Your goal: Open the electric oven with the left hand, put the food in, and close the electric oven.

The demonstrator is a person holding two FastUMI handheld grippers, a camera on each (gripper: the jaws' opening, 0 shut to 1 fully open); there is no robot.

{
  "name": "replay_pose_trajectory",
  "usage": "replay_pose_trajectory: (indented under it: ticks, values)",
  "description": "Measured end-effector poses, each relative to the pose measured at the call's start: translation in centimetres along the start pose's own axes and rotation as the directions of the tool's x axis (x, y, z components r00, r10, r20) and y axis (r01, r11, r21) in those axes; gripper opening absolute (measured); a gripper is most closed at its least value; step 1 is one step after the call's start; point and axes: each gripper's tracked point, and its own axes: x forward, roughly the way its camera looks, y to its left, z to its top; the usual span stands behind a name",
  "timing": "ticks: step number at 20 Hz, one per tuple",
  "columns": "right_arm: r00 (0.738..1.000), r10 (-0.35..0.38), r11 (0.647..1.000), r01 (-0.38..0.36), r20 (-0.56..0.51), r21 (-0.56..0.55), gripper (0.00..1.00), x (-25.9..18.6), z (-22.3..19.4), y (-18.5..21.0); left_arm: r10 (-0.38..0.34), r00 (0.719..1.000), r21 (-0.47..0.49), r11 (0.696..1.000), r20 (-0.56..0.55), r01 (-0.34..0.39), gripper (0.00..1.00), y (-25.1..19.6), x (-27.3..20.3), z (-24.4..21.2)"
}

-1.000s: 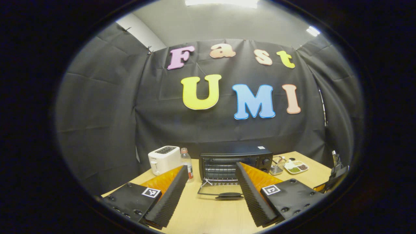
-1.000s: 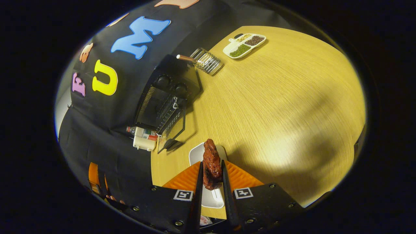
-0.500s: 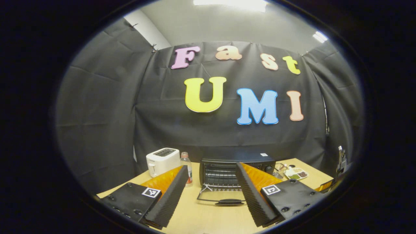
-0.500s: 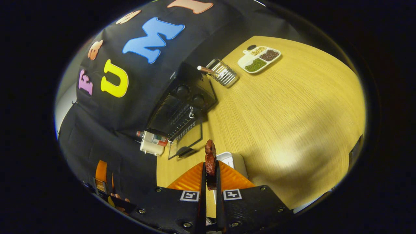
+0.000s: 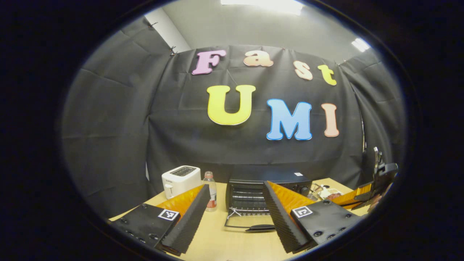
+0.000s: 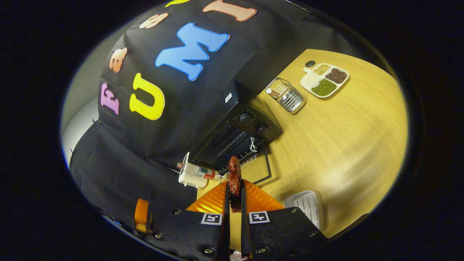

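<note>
The counter point(image 6: 344, 137) carries the oven point(image 6: 235, 134), its door point(image 5: 246, 222) dropped flat and the cavity open. In the last second the right tool point(image 6: 235, 188) has lifted the meat point(image 6: 234, 174) off the white plate point(image 6: 306, 206) and swung it toward the oven mouth, both fingers clamped on it; insertion looks next. The left tool point(image 5: 235, 214) hangs back, spread and empty. Toaster point(image 5: 180, 177), bottle point(image 5: 210, 189), rack point(image 6: 288, 96) and spice tray point(image 6: 324, 78) stand aside; nothing blocks the path.

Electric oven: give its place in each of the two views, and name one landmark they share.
Left gripper view: the electric oven sits low at centre, door dropped open, partly behind a finger.
Right gripper view: the oven lies tilted at centre, just above the held food.
Shared landmark: the white toaster beside the bottle.
</note>
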Motion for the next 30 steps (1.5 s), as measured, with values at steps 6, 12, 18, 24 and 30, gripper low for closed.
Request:
replay_pose_trajectory:
  ticks: [6, 12, 18, 24, 30]
  values:
    - [1.000, 0.023, 1.000, -0.023, 0.012, 0.015, 0.12, 5.1, 0.0, 2.6, 0.022, 1.000, 0.003, 1.000, -0.013, -0.022, 0.98, 3.5, 1.0, -0.5]
    - [0.998, 0.038, 0.998, -0.040, 0.043, 0.039, 0.12, 10.5, 0.5, 4.2, 0.060, 0.998, 0.012, 0.998, -0.029, -0.060, 0.98, 7.5, 2.0, -1.1]
    - [0.993, 0.061, 0.996, -0.067, 0.100, 0.056, 0.12, 15.9, 1.2, 5.0, 0.097, 0.994, 0.025, 0.995, -0.057, -0.096, 0.98, 10.7, 3.1, -2.2]
    - [0.988, 0.050, 0.998, -0.056, 0.143, 0.035, 0.12, 20.5, 2.1, 5.0, 0.110, 0.992, 0.029, 0.994, -0.064, -0.108, 0.98, 12.9, 4.9, -2.5]
    - [0.977, 0.048, 0.999, -0.048, 0.209, -0.002, 0.12, 23.3, 3.0, 4.0, 0.098, 0.993, 0.054, 0.994, -0.072, -0.094, 1.00, 13.1, 6.0, -2.5]
